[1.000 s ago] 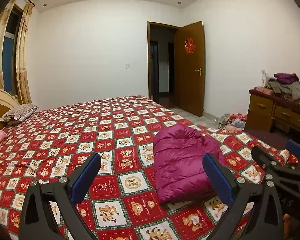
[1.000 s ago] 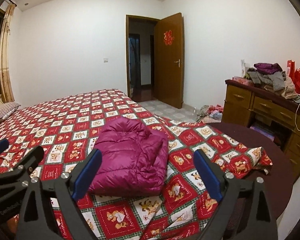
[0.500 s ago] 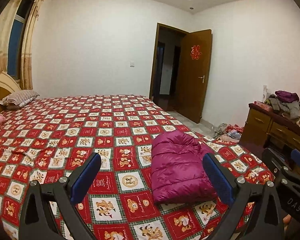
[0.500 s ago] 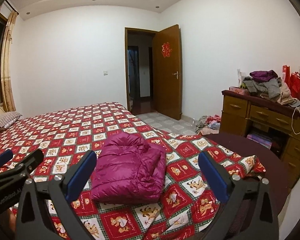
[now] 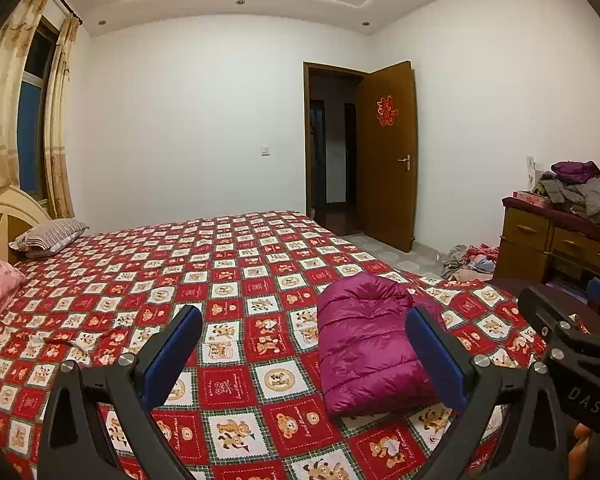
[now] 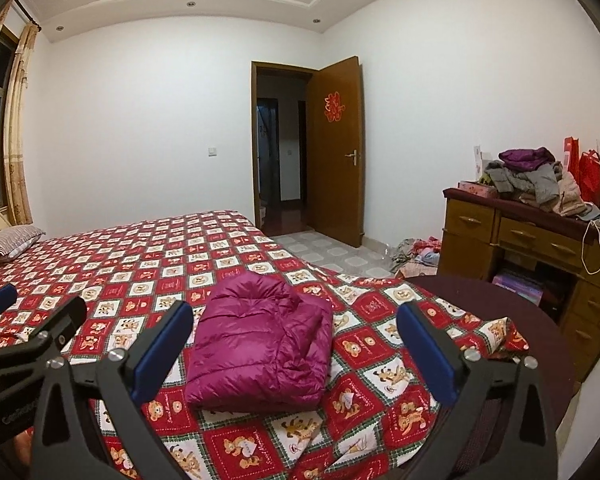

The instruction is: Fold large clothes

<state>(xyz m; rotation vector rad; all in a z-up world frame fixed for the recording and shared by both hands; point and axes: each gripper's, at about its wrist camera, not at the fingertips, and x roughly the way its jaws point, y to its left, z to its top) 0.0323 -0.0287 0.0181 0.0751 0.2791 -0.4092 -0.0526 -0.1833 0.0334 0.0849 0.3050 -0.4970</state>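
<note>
both claws, left claw (image 5: 303, 354) and right claw (image 6: 294, 350), hover wide open above folded jacket (image 6: 262, 338).

Left gripper (image 5: 304, 350): jaws spread wide, nothing between the blue pads (image 5: 172, 354), held tilted slightly downward. Right gripper (image 6: 294, 348): jaws equally wide, empty, same slight downward tilt. The two sit side by side, apart.
</note>
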